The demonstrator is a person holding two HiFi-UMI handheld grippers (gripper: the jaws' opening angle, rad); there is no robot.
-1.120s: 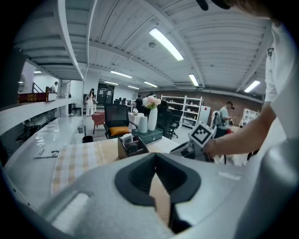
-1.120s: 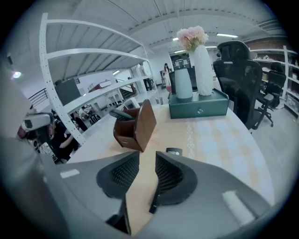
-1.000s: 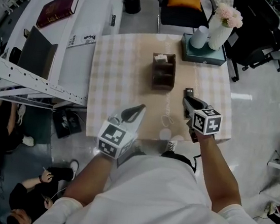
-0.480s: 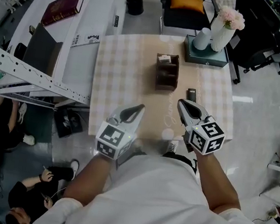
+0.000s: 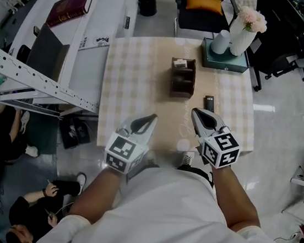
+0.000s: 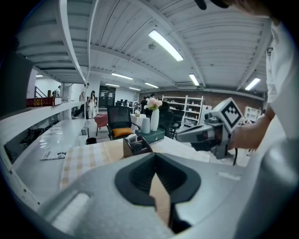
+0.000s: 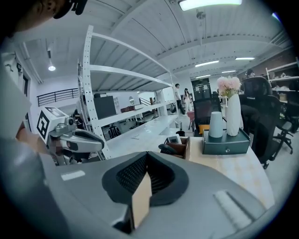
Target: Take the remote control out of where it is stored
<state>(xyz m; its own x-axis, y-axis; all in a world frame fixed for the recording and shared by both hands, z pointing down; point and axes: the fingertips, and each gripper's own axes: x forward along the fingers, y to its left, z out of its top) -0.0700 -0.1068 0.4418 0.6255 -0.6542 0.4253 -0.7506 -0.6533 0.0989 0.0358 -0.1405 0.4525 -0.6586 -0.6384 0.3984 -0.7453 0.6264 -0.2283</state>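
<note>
The black remote control (image 5: pixel 209 103) lies flat on the checked table (image 5: pixel 129 82), just right of the brown desk organizer (image 5: pixel 182 77). My right gripper (image 5: pixel 196 114) hovers a little nearer to me than the remote, apart from it, shut with nothing between its jaws. My left gripper (image 5: pixel 152 116) hangs over the table's near edge, also shut and empty. The left gripper view shows the organizer (image 6: pixel 133 145) ahead and the right gripper (image 6: pixel 180 135) at the right. In the right gripper view the organizer (image 7: pixel 176 144) stands ahead; the remote is hidden there.
A teal box (image 5: pixel 224 54) at the table's far right corner carries a white vase of pink flowers (image 5: pixel 242 33) and a white cup (image 5: pixel 220 41). Beyond the table stands a black chair with an orange cushion (image 5: pixel 200 2). White shelving (image 5: pixel 34 86) runs along the left.
My right gripper has drawn back toward me from the remote, which now lies alone on the table. The left gripper has stayed in place.
</note>
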